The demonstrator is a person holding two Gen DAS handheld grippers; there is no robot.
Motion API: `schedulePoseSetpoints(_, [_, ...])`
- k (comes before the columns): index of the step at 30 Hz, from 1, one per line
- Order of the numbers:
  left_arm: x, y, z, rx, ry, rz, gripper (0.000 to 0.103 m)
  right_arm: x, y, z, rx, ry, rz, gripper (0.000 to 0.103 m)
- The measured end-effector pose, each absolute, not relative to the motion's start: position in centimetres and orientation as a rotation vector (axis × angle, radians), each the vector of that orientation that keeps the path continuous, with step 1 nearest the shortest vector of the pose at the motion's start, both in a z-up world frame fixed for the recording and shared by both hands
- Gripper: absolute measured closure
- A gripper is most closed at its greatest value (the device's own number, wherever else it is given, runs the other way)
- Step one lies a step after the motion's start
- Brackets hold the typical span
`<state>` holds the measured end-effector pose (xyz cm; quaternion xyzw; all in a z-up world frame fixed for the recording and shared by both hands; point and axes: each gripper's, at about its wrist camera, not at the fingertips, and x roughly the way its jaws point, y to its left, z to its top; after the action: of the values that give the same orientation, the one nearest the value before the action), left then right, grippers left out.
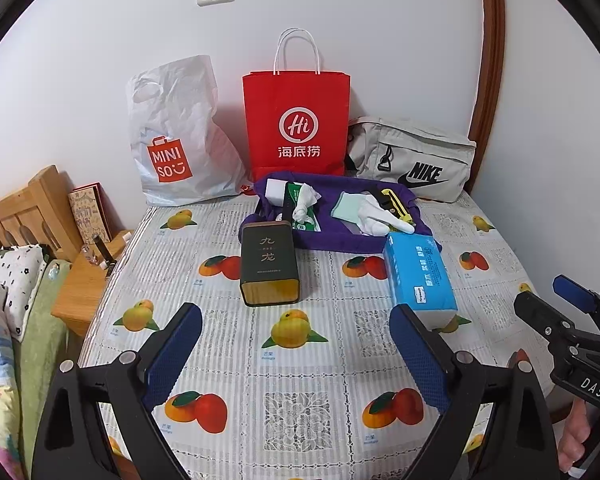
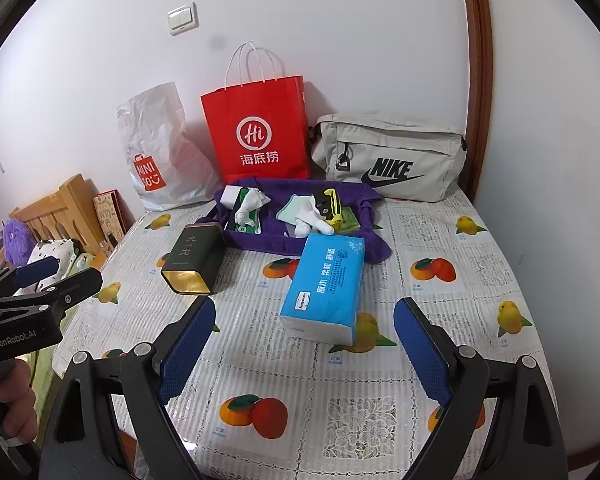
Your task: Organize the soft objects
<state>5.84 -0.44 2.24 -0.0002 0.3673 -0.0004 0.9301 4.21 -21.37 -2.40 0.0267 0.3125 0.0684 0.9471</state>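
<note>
Both the left gripper (image 1: 296, 354) and the right gripper (image 2: 303, 350) gape wide and hold nothing, the blue tissue pack (image 2: 323, 286) lies just ahead of the right one, and white gloves (image 2: 309, 216) sit farther ahead in the purple tray (image 2: 260, 242), so some sorting looks left.

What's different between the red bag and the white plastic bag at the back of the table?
The red bag is stiff paper and stands upright with crisp edges; the white plastic bag is crumpled and slumps against the wall. The red bag has thin white cord handles sticking up, while the white plastic bag has only a cut-out hand hole. The red bag carries a white round logo; the white one an orange logo. Both stand at the wall behind the purple tray.
</note>
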Motion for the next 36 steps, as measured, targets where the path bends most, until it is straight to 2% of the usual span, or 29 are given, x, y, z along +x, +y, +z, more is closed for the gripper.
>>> schedulePoseSetpoints(36, [5.98,-0.22,2.07,0.002,0.752,0.002,0.008,4.77,-20.61,-2.67,0.043,0.658,0.151,0.013])
